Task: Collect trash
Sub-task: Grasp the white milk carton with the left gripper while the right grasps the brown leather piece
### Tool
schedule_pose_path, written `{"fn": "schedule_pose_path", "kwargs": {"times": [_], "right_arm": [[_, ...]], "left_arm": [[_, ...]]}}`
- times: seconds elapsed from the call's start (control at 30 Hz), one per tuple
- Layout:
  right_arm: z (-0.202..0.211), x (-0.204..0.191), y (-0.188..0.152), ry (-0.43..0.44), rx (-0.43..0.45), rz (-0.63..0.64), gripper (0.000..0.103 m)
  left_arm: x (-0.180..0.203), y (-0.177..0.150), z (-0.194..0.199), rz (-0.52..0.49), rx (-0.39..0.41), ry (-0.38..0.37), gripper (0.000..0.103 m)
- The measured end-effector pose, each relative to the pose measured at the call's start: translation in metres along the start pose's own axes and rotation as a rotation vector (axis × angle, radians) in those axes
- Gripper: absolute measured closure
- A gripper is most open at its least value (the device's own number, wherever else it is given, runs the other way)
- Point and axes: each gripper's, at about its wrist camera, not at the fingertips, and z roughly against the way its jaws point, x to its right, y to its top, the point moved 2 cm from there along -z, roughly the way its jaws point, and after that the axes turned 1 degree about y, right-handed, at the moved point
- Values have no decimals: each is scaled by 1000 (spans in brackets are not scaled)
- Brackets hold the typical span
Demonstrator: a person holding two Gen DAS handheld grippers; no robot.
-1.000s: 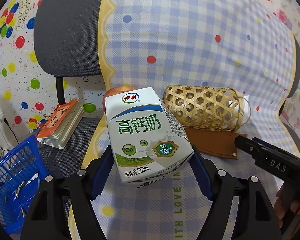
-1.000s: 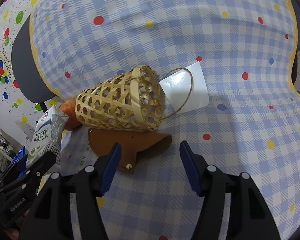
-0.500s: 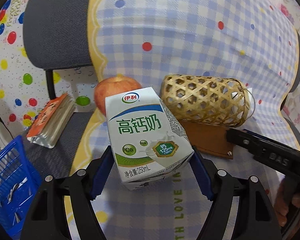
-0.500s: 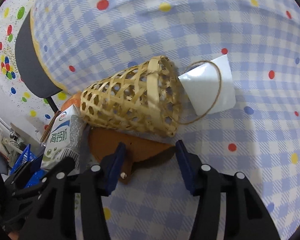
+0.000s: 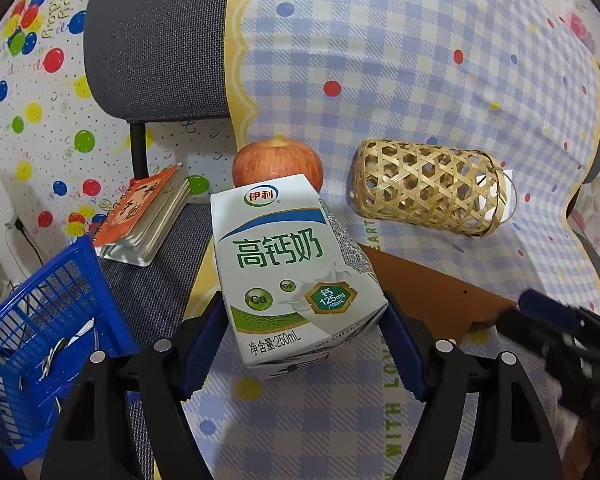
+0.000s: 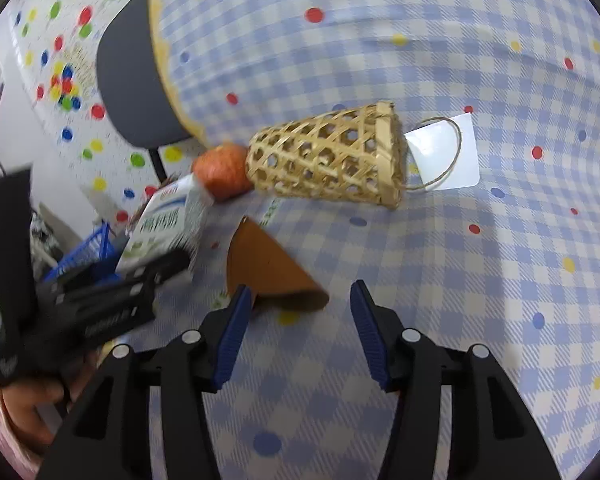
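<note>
The left gripper (image 5: 304,344) has the milk carton (image 5: 292,272) clamped between its blue fingers, held above the checked tablecloth (image 5: 420,60) — not yet over the blue basket (image 5: 40,320) down at the left, which already seems to hold some scraps. The right gripper (image 6: 300,332) hangs with fingers wide, nothing in them, just short of the brown leather piece (image 6: 268,272). So one item is in hand but undelivered; the apple (image 5: 278,160) and woven basket (image 5: 428,188) lie untouched.

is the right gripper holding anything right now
No, the right gripper is open with only checked tablecloth between its blue fingers, beside the brown leather piece.
</note>
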Motion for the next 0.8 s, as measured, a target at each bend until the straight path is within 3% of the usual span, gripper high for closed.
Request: {"fn": "schedule_pose_path", "kwargs": {"times": [0.17,0.3,0.43,0.6,0.8], "right_arm": [[-20,1,4,22,-52,-8,52],[-18,0,-5,45,-60,-18,62],[9,-6,-10,24,25,-11,82],[50,-23,-16,-104,123,65,85],[107,-33,-38,-157,196,87,85]], "left_arm": [[1,-1,0,-4,-1,2,28],[1,-2,0,-7,-1,-1,28],[2,-3,4,-7,5,-6,28],[19,-7,28,-38,49,-52,28],[49,-24,62,-100,86,-155,28]]}}
